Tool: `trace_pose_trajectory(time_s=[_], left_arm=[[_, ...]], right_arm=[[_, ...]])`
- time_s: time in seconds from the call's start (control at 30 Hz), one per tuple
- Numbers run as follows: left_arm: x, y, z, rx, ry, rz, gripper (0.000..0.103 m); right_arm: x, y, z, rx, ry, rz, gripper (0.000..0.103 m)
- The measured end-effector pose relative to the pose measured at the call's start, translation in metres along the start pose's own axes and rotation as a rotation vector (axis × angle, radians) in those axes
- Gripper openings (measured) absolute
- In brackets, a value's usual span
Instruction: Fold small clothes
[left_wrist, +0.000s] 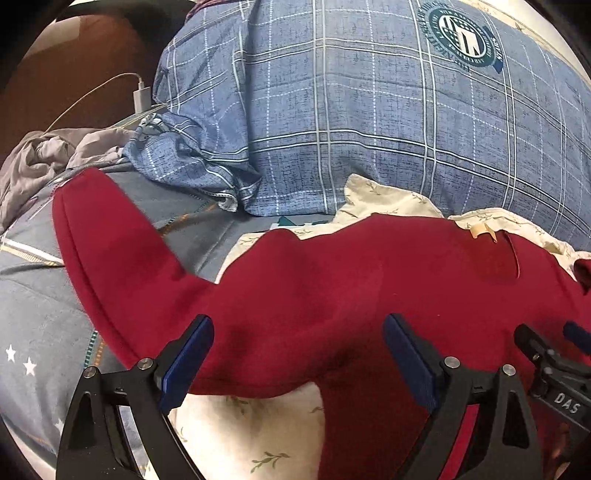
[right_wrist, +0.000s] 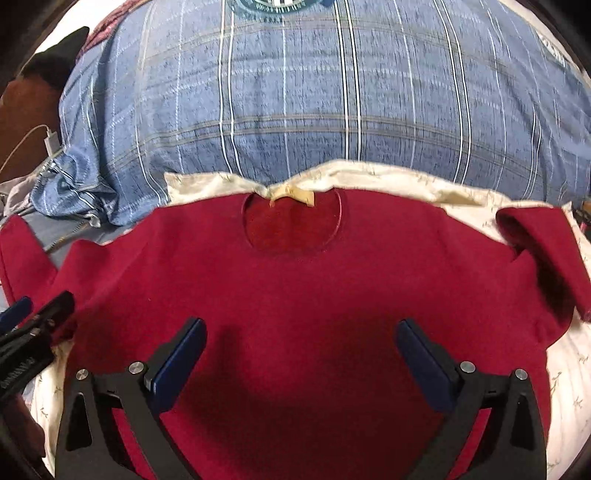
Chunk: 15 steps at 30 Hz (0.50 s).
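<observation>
My left claw (left_wrist: 297, 354) and right claw (right_wrist: 301, 356) both hang spread wide and empty over the red sweater (right_wrist: 295, 288), which lies flat on the cream floral sheet (right_wrist: 569, 387) on the bed, neckline (right_wrist: 291, 225) away from me, likely spread for folding. Its hem is cut off below. Beyond rises the blue plaid duvet (right_wrist: 314, 103).

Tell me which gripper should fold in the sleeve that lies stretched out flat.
Left, probably. The left gripper hangs open over the red sweater right beside that outstretched sleeve, while the right gripper sits open over the sweater's middle, farther from it.
</observation>
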<state>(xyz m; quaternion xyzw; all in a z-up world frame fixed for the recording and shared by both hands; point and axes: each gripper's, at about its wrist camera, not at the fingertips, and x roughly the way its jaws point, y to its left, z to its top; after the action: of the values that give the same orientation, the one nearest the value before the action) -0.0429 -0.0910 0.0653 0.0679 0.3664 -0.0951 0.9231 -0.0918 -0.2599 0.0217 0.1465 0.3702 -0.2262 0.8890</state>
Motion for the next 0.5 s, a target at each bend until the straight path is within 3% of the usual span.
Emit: trace_pose_trajectory(time_s=[0.1,0.5], left_arm=[[-0.002,0.004,-0.001,-0.009,-0.012,0.004,0.093],[-0.003,0.013,-0.001,-0.041,-0.014,0.012,0.093]], right_arm=[[0.009,-0.003,-0.004,0.015,0.043,-0.002,0.102],[0.014,0.004,-0.006,-0.024,0.060,-0.038,0.103]])
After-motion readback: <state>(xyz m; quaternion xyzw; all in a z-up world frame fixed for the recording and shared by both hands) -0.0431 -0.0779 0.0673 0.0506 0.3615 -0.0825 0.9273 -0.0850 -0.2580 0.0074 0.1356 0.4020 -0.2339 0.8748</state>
